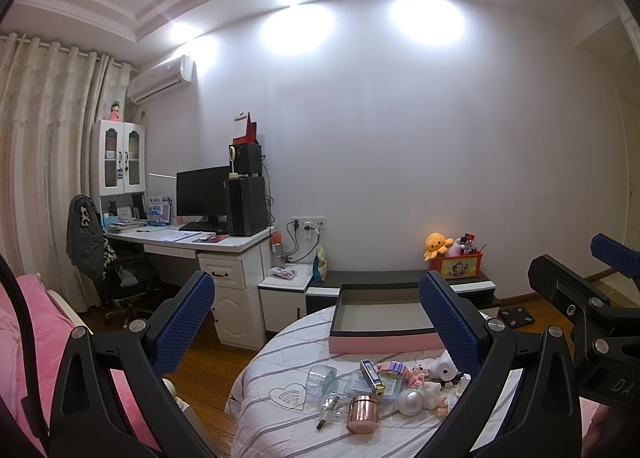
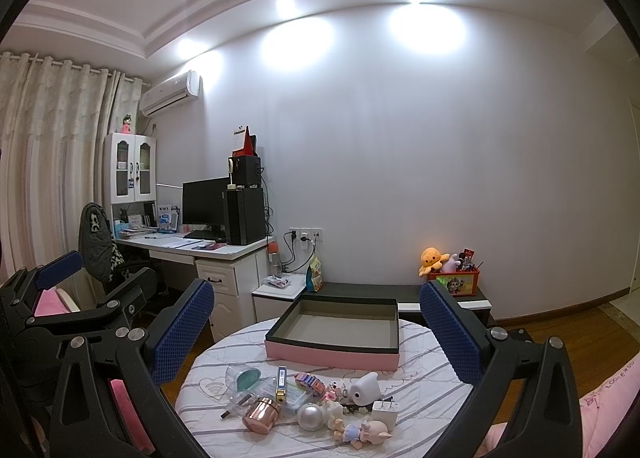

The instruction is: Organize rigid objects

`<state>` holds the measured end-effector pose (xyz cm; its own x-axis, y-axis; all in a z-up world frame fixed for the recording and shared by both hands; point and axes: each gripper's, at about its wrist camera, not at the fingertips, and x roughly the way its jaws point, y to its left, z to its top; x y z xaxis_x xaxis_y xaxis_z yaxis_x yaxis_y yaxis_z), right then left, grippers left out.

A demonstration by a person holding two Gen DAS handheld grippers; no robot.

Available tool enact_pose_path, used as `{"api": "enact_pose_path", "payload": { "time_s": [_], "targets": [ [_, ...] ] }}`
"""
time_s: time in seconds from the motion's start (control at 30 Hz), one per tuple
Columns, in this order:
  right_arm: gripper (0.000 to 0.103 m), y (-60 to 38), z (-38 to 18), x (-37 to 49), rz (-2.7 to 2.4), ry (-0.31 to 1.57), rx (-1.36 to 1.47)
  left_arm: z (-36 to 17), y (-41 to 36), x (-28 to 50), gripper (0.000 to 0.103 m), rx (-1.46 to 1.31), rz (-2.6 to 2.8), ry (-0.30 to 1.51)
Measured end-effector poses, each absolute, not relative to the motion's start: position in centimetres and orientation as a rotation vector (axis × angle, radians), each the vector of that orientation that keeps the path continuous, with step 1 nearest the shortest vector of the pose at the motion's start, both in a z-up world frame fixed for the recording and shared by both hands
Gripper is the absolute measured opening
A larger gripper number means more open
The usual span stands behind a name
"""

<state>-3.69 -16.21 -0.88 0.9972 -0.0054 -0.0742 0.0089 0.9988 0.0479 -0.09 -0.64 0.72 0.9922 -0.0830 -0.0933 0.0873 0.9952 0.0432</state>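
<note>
Both tools [image 1: 316, 322] [image 2: 316, 328] apart, empty, above trinkets [image 2: 316, 402], pink box [image 2: 332, 354] behind, desk [image 2: 200, 248] beyond

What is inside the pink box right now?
Nothing visible: the pink box shows a bare grey floor in both views. The near wall hides a strip of floor behind it.

One pink tray [image 2: 332, 356]; one copper jar [image 2: 262, 415]; one white charger [image 2: 386, 412]; two plush toys [image 2: 430, 260].
</note>
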Motion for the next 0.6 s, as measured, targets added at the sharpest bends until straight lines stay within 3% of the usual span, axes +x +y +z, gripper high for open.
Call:
{"api": "enact_pose_path", "payload": {
  "time_s": [0.6],
  "targets": [
    [0.103, -16.6, -4.3, -1.2, -0.023, 0.15, 0.033, -3.6, -0.8, 4.2, 0.103, 0.054, -0.15, 0.227]
  ]
}}
